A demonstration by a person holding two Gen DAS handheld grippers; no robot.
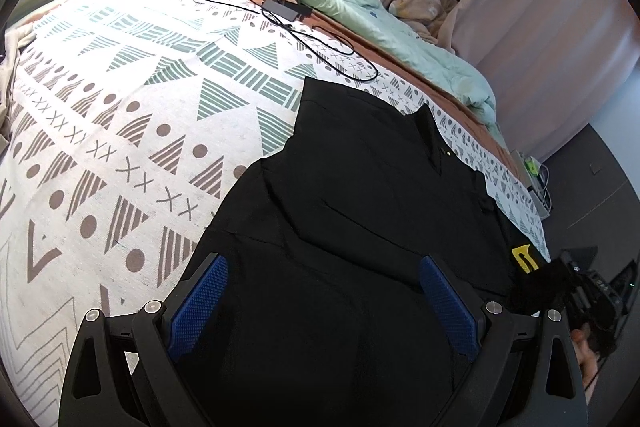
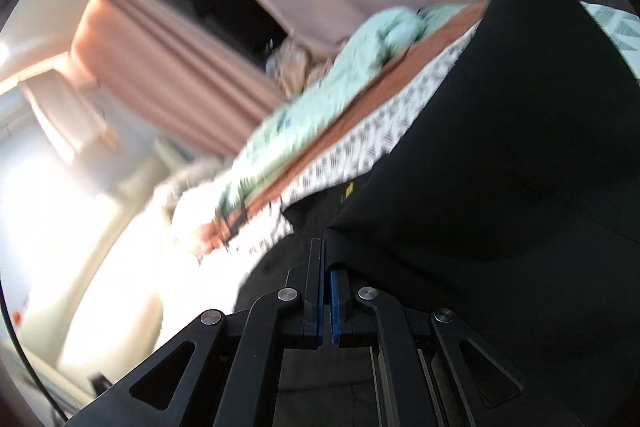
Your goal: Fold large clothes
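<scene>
Black garment (image 1: 360, 195) lay spread on the patterned bed cover (image 1: 120, 131), left gripper (image 1: 324, 307) hovered above its near edge with jaws wide apart and empty, right gripper (image 2: 325, 267) was clamped on a raised fold of the garment (image 2: 500, 147), charger cable (image 1: 320, 39) lay beyond.

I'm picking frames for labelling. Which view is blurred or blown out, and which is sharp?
Right wrist view: motion-smeared, with the left side washed out to white glare; only the right claw, shut on the black garment, looks crisp. Left wrist view: sharp and evenly lit, with fisheye bending of the patterned bedspread.
</scene>
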